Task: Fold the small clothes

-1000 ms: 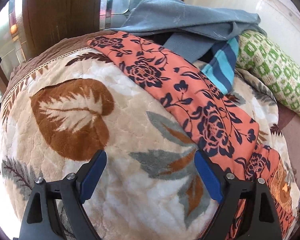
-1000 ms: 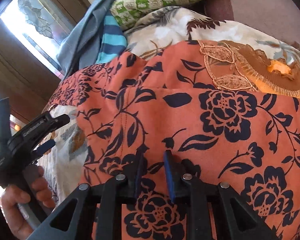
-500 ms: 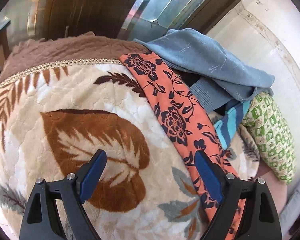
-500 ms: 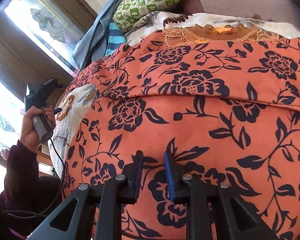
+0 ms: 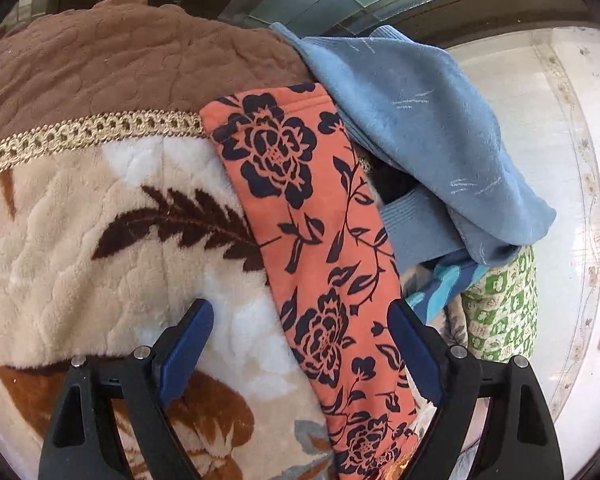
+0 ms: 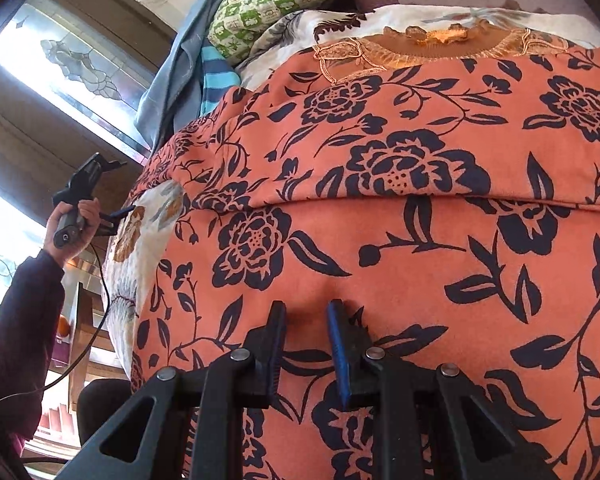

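left gripper (image 5: 300,344) jaws wide over orange sleeve (image 5: 312,240) edge.

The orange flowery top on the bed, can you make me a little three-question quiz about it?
1. True or false: the left tongs are wide open, gripping nothing.
2. What lies against the far end of the orange flowery sleeve? A) blue sweater B) a towel C) a hat
3. What do the right tongs pinch?

Key: 1 true. 2 A. 3 a fold of the orange flowery top.
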The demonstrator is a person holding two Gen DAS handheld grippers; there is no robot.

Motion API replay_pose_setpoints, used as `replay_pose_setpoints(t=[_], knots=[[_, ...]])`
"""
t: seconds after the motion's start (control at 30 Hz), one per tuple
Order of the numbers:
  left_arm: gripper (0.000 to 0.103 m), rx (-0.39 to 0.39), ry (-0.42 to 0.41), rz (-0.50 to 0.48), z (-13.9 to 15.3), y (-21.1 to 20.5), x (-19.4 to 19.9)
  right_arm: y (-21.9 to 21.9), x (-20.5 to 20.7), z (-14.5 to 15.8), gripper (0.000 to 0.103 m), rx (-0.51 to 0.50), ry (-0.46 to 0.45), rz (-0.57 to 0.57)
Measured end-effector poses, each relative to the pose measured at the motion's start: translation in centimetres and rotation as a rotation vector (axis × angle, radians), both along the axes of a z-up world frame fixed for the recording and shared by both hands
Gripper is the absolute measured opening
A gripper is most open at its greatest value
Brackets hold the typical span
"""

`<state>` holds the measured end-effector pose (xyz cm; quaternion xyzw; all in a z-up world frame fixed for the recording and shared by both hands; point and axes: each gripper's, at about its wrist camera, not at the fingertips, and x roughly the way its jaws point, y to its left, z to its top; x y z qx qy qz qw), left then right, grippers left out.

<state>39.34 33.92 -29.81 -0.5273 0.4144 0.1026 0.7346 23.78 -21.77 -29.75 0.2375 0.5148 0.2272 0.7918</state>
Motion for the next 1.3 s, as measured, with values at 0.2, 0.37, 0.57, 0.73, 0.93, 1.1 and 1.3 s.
replay_pose_setpoints(t=[0.2,0.37,0.57,0.73,0.93,1.1,1.3], knots=[[0.077,0.095,-0.068,-0.02,-0.1,-0.2,3.1,0.1,-0.2,0.1,0.025,-0.012,-0.013,0.019],[0.03,0.202,-0.102,0.006,-0.7,-0.7,4.5,0.2,0.2,0.0,0.025,-0.004,-0.011,0.029],[0.005,0.278,-0.098,0.012,-0.2,-1.5,4.0,-0.3,0.7,0.2,0.025,0.018,0.004,0.034],[0.005,0.367,-0.193,-0.087,5.5,-5.1,3.8,-1.7,0.5,2.1,0.025,-0.063,-0.071,-0.021],[0.005,0.502,-0.344,-0.297,14.4,-13.1,1.6,-6.3,0.5,5.3,0.025,-0.066,-0.142,-0.177],[0.005,0.591,-0.428,-0.534,18.5,-23.7,0.1,-12.4,0.1,7.2,0.025,0.023,-0.17,-0.368],[0.005,0.634,-0.493,-0.845,19.0,-39.6,-3.2,-21.7,-1.4,7.5,0.025,0.203,-0.157,-0.622]])
